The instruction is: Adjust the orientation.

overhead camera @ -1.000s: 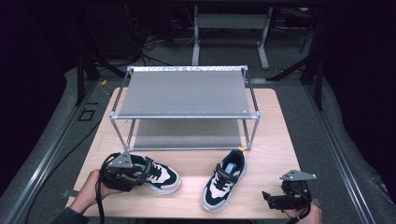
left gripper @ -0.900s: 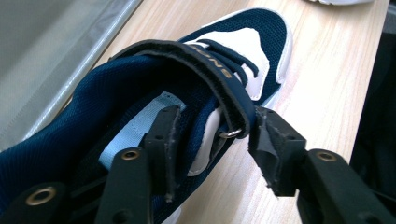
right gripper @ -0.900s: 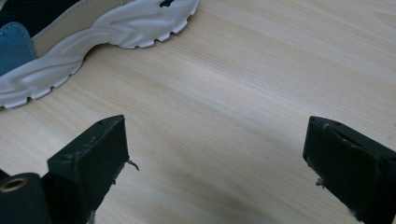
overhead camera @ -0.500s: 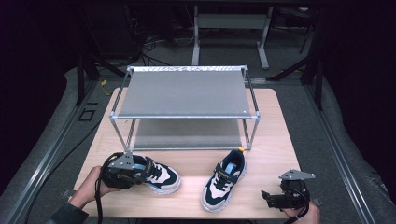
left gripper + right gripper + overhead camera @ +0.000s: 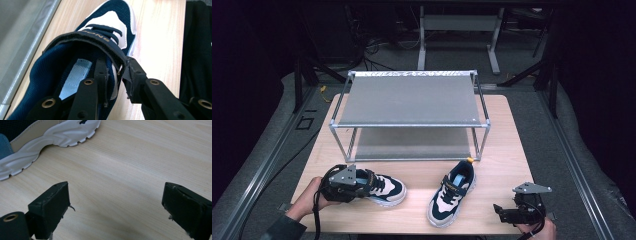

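The work in hand looks like putting the two shoes on the rack [image 5: 412, 125], and as I judge it, it is only at the beginning: both shoes are on the table [image 5: 507, 145] and both shelves of the rack carry nothing.

The left gripper [image 5: 343, 184] is closed on the left shoe [image 5: 379, 186]. In the left gripper view one jaw is inside the shoe opening and the other is outside, and the collar wall below the strap [image 5: 100, 41] is pinched between them. The toe of this shoe points away from the claw, and the sole seems to rest on the wood (a lift is not visible yet).

The right gripper [image 5: 517, 212] is wide open and holds nothing. It hovers low over bare wood near the front edge of the table. The right shoe [image 5: 453, 192] lies ahead of this claw and to its side; in the right gripper view its white sole [image 5: 50, 138] is well apart from the jaws.

What is left: to lift the left shoe, carry it forward to a shelf, then to do the same with the other shoe.

For room, the rack stands beyond both claws, with free table between. The lower shelf [image 5: 412, 145] is under the top one, so a shoe must enter low past the front bar [image 5: 412, 125]. The top shelf is open from above.
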